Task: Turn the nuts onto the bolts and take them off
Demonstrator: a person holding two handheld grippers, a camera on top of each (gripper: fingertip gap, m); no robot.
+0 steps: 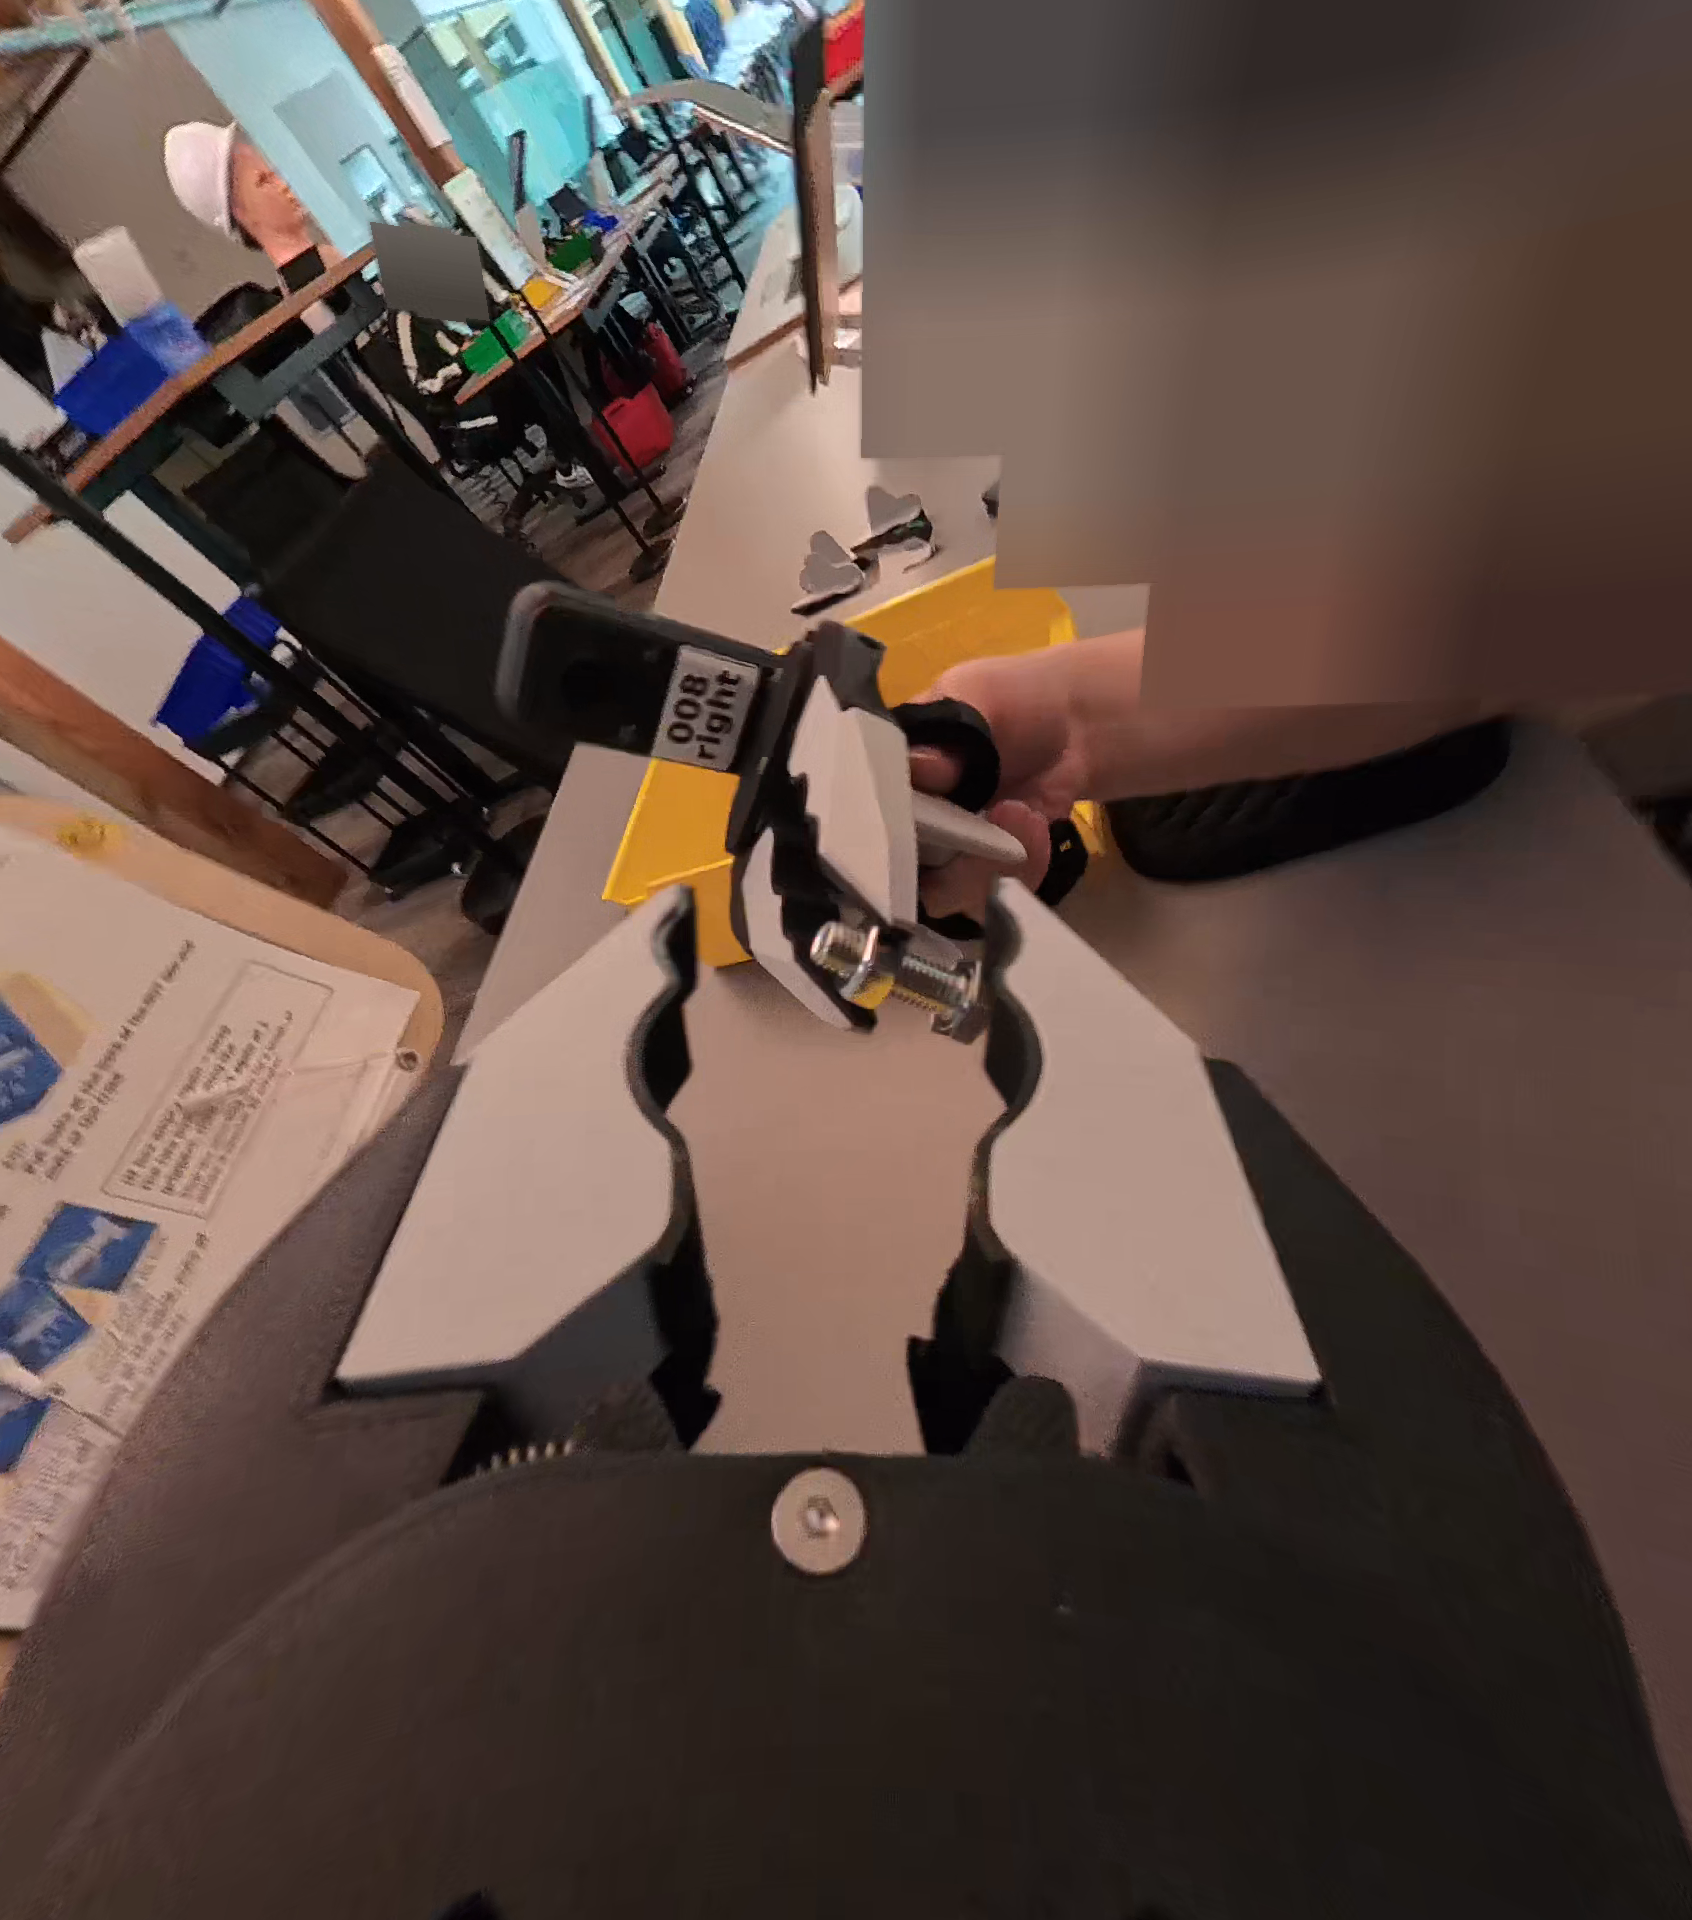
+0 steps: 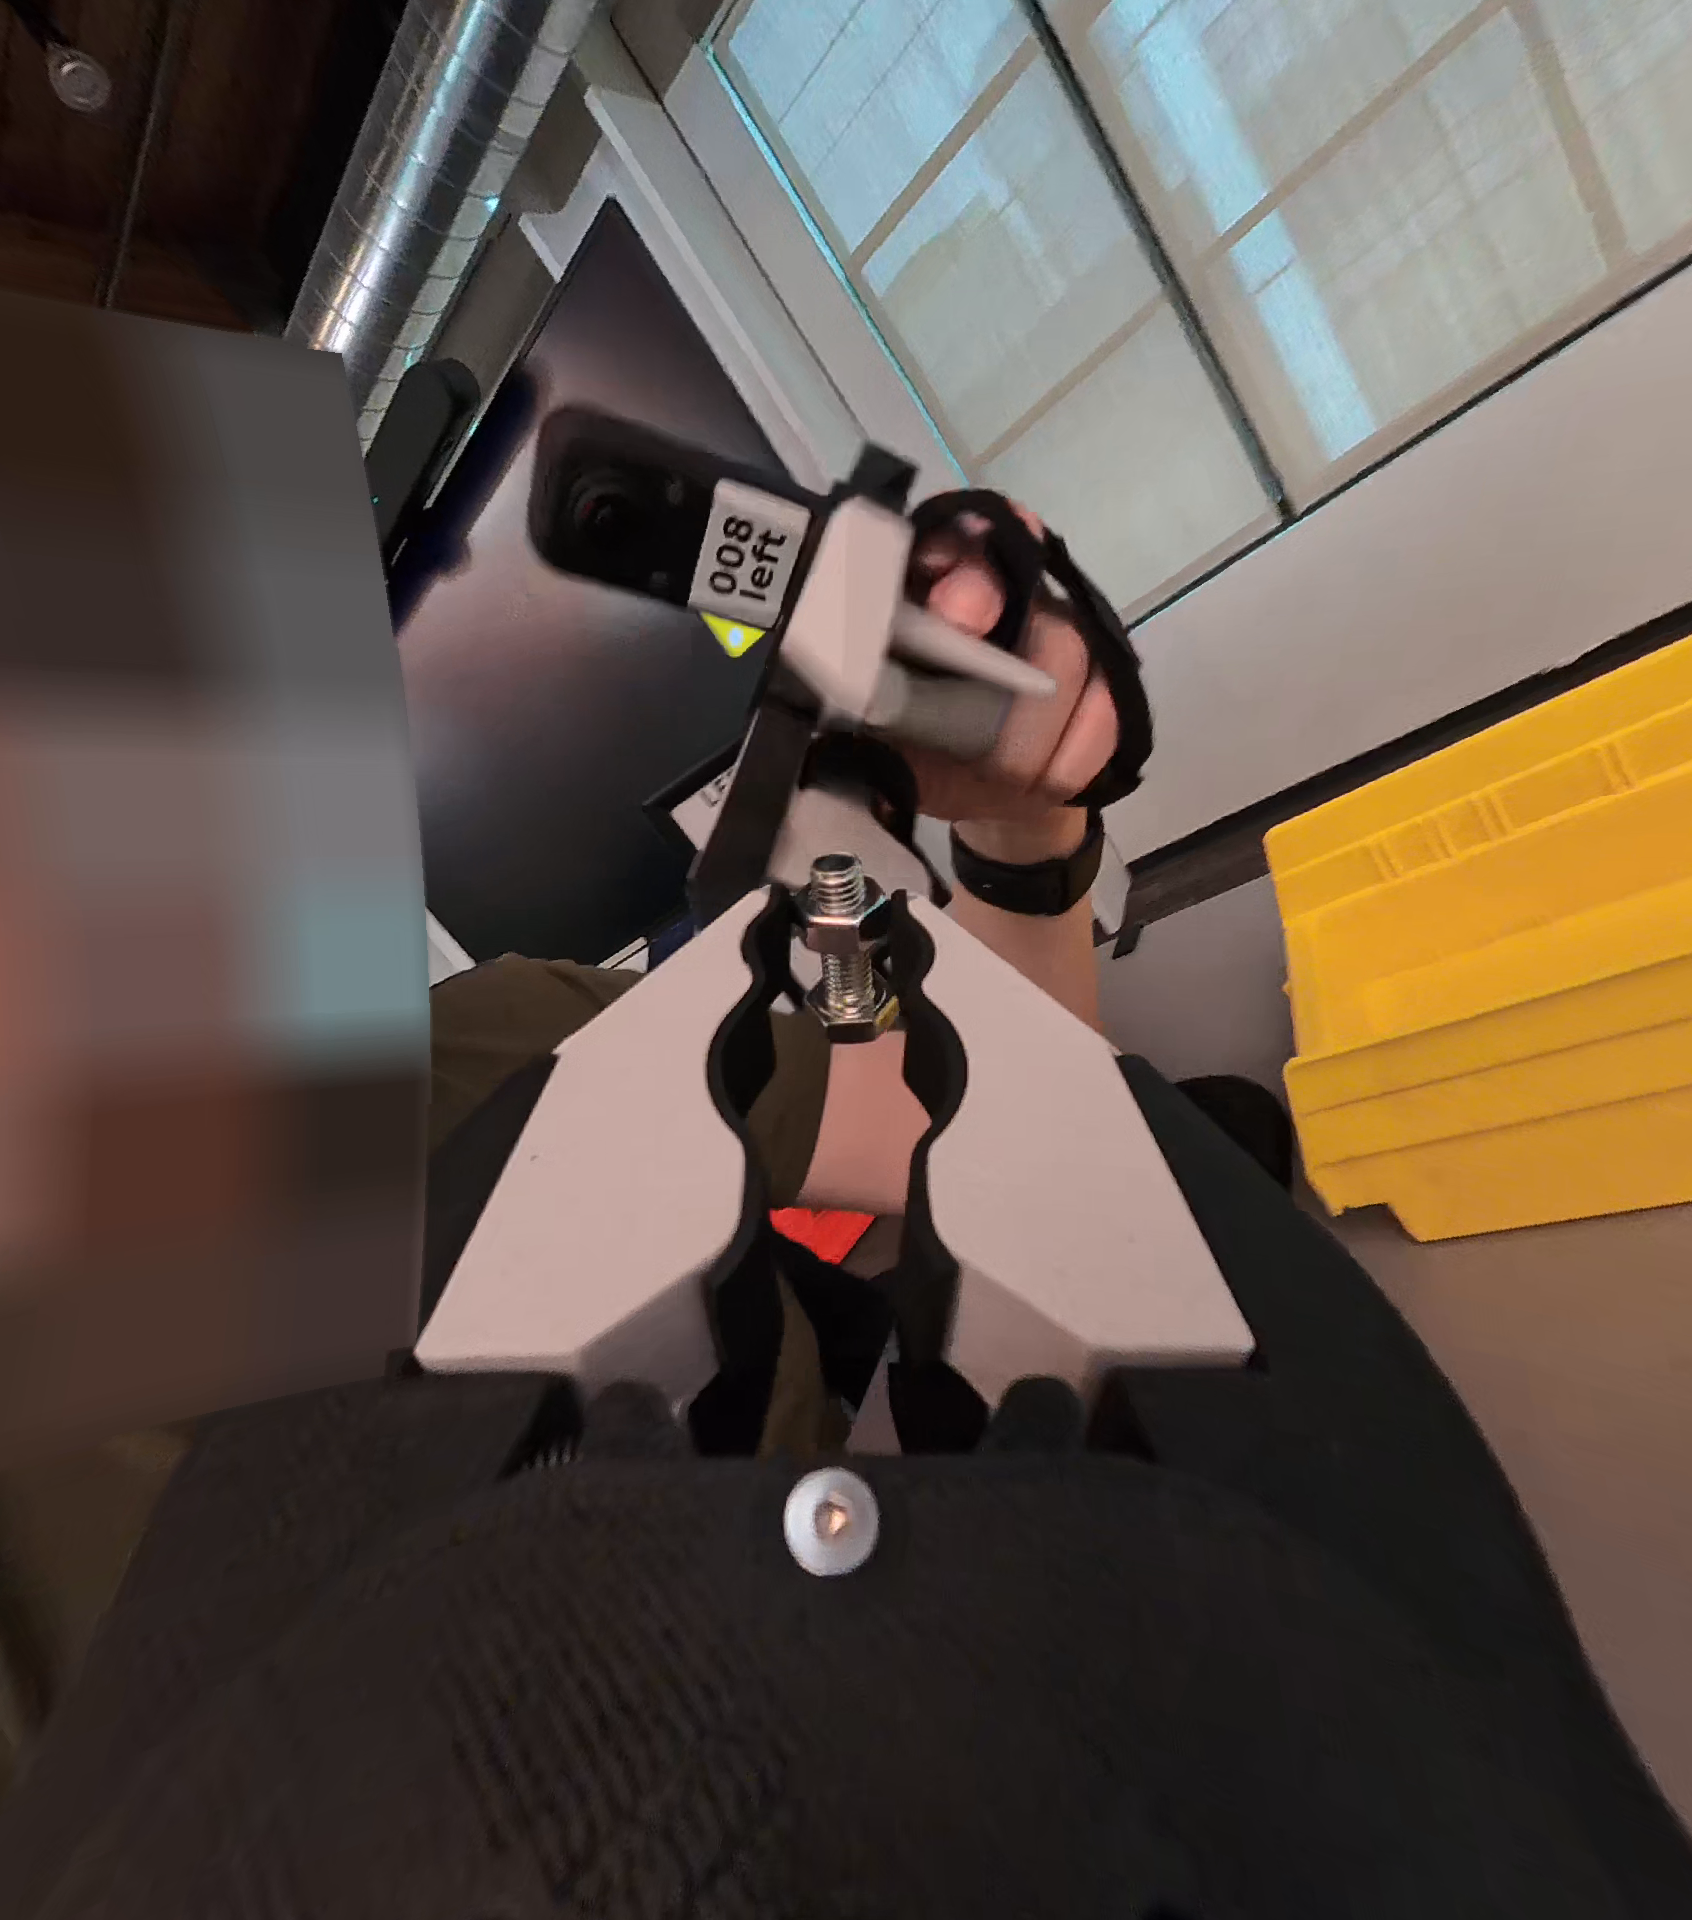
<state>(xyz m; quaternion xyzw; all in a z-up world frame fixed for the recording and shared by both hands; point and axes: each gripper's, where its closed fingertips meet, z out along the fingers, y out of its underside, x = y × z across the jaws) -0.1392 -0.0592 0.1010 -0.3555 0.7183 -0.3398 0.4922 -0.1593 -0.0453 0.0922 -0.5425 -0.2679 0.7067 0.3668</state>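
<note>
Your right tongs [image 2: 842, 935] clamp the silver hex nut [image 2: 839, 918] on the threaded steel bolt [image 2: 843, 971]; left tongs [image 1: 837, 971] gape wide. Yellow plastic bin [image 2: 1548, 997]: contents hidden.

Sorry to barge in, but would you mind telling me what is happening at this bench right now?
A person is working a bolt with two hand-held gripping tools. The right tool is clamped on the nut, which sits part-way along the thread. The left tool is open, with the bolt's head up against one of its fingers and nothing gripped. The bolt is held up in the air above the grey table, in front of a yellow bin.
</note>
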